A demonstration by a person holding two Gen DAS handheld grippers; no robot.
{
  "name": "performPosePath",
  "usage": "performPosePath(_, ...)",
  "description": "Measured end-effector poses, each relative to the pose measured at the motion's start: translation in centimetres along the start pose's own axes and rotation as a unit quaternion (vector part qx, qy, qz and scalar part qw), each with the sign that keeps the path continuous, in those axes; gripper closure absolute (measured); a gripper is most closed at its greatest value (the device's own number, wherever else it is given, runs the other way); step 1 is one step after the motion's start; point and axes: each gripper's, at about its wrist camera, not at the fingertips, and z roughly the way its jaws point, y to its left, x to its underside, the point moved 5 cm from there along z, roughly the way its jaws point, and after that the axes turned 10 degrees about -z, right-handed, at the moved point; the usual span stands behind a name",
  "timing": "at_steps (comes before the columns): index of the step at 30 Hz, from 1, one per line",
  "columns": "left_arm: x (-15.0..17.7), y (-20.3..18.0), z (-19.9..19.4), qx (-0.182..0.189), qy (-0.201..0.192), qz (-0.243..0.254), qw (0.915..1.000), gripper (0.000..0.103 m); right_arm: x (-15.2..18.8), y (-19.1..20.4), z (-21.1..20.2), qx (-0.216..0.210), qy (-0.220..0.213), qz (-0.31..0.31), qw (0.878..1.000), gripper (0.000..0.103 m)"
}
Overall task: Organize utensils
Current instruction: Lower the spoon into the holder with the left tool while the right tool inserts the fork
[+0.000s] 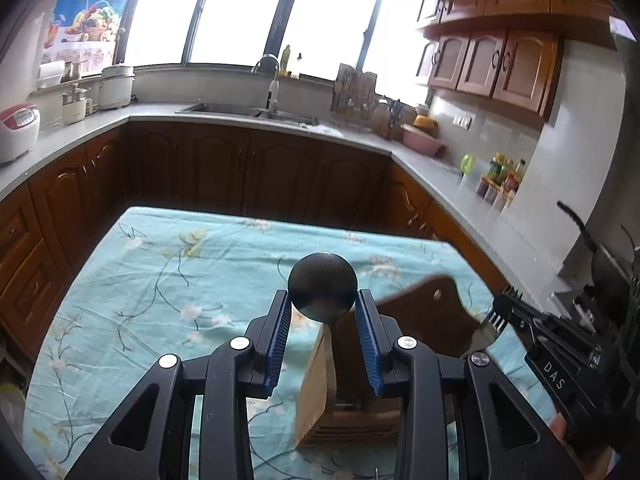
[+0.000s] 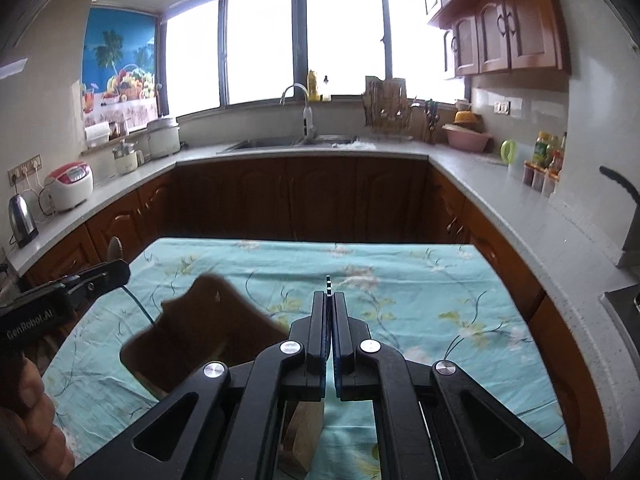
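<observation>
My left gripper (image 1: 322,296) is shut on a black spoon (image 1: 322,286), whose round bowl sticks up past the blue pads (image 1: 280,332). Directly beneath it stands a wooden utensil holder (image 1: 314,392) with a dark brown back panel (image 1: 432,312). My right gripper (image 2: 329,294) is shut on a fork (image 2: 328,280), seen edge-on with only its tines poking out. In the left wrist view that fork (image 1: 495,318) shows at the right, held over the holder's right side. In the right wrist view the left gripper (image 2: 120,272) with the spoon (image 2: 115,246) hangs left of the holder (image 2: 200,328).
The holder stands on a table under a teal floral cloth (image 1: 180,280). A grey U-shaped counter (image 2: 500,208) runs around it, with a sink (image 2: 280,143), rice cooker (image 2: 70,186), kettle (image 2: 22,220), pink basin (image 2: 468,138) and condiment bottles (image 2: 546,160). A hand (image 2: 36,412) shows at lower left.
</observation>
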Motion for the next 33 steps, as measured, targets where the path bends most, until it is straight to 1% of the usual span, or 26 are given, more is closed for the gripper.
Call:
performPosePath(2, 0.3, -0.1, 0.8, -0.001, 0.011, 0.003, 0.9999, 0.071, 0.2, 0.1, 0.4, -0.005, 0.007, -0.002, 1.000, 0.101)
performPosePath(3, 0.2, -0.1, 0.7, -0.003, 0.007, 0.006, 1.0000, 0.071, 0.4, 0.2, 0.5, -0.009, 0.011, -0.002, 1.000, 0.101)
performPosePath(4, -0.2, -0.3, 0.6, -0.004, 0.006, 0.009, 0.9999, 0.071, 0.5, 0.4, 0.7, -0.014, 0.012, -0.002, 1.000, 0.101)
performPosePath(8, -0.1, -0.1, -0.3, -0.004, 0.011, 0.015, 0.9998, 0.073, 0.9, 1.2, 0.9, -0.019, 0.018, -0.009, 1.000, 0.101)
performPosePath(12, -0.1, 0.1, -0.5, -0.005, 0.019, 0.013, 0.9997, 0.073, 1.1, 1.3, 0.9, -0.029, 0.018, 0.002, 0.999, 0.099)
performPosePath(14, -0.3, 0.1, -0.5, -0.007, 0.018, 0.013, 0.9997, 0.073, 1.1, 1.2, 0.9, -0.029, 0.019, 0.004, 0.999, 0.097)
performPosePath(22, 0.9, 0.6, -1.2, -0.010, 0.018, 0.016, 0.9997, 0.072, 0.9, 1.1, 0.8, -0.030, 0.017, 0.008, 0.999, 0.095)
performPosePath(24, 1.0, 0.9, -1.4, -0.010, 0.019, 0.013, 0.9997, 0.071, 0.9, 1.0, 0.6, -0.030, 0.016, 0.012, 0.999, 0.090)
performPosePath(26, 1.1, 1.1, -1.5, -0.010, 0.021, 0.010, 0.9997, 0.069, 0.9, 0.8, 0.4, -0.032, 0.014, 0.016, 0.999, 0.077)
performPosePath(29, 1.2, 1.3, -1.8, -0.012, 0.023, 0.008, 0.9996, 0.066, 0.8, 0.7, 0.0, -0.032, 0.009, 0.017, 0.999, 0.070)
performPosePath(31, 1.2, 1.4, -2.0, -0.010, 0.024, 0.008, 0.9996, 0.064, 0.8, 0.7, -0.2, -0.034, 0.007, 0.019, 0.999, 0.068)
performPosePath(33, 1.2, 1.4, -2.5, -0.010, 0.022, 0.008, 0.9997, 0.057, 0.7, 0.6, -0.4, -0.034, 0.005, 0.020, 0.999, 0.066)
